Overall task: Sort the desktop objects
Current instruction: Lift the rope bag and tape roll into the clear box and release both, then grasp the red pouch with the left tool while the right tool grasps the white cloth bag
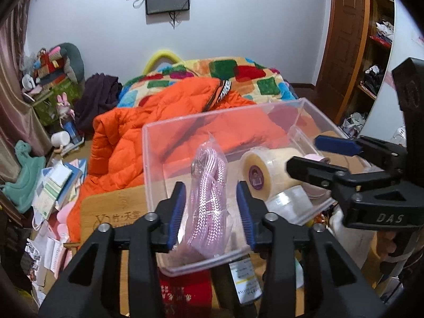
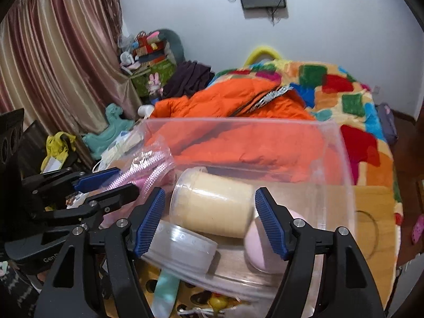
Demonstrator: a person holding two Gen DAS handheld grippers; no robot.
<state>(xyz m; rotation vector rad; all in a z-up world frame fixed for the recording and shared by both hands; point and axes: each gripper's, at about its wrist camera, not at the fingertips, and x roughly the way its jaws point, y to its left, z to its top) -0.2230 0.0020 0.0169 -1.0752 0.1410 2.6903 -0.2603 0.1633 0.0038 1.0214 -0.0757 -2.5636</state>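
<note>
Left wrist view: the left gripper (image 1: pixel 210 213) is reaching over the near rim of a clear rectangular plastic bin (image 1: pixel 169 143), its blue-padded fingers (image 1: pixel 176 212) spread wide. A pink braided cord sealed in a clear plastic bag (image 1: pixel 209 182) is standing between them, leaning into the bin; neither pad appears to be pressing it. To the right inside the bin, a fat roll of yellowish transparent packing tape (image 1: pixel 265 171) is lying on its side, with a smaller clear tape roll (image 1: pixel 290 202) just below it. The right gripper (image 1: pixel 315 156) is coming in from the right above those rolls, jaws apart. The bin is sitting on a light wooden desktop board with printed characters (image 1: pixel 114 212), and an orange quilted jacket (image 1: pixel 148 129) is lying on the bed behind.

Right wrist view: the right gripper (image 2: pixel 209 217) is hanging open over the same bin (image 2: pixel 341 159), its fingers (image 2: pixel 270 222) straddling the yellowish tape roll (image 2: pixel 212 201) without touching it. The clear tape roll (image 2: pixel 182 246) is lying in front of it, and a pale pink rounded object (image 2: pixel 254 246) is resting beside the right finger. The left gripper (image 2: pixel 116 182) is showing at the left, spread around the bagged pink cord (image 2: pixel 151 169).
</note>
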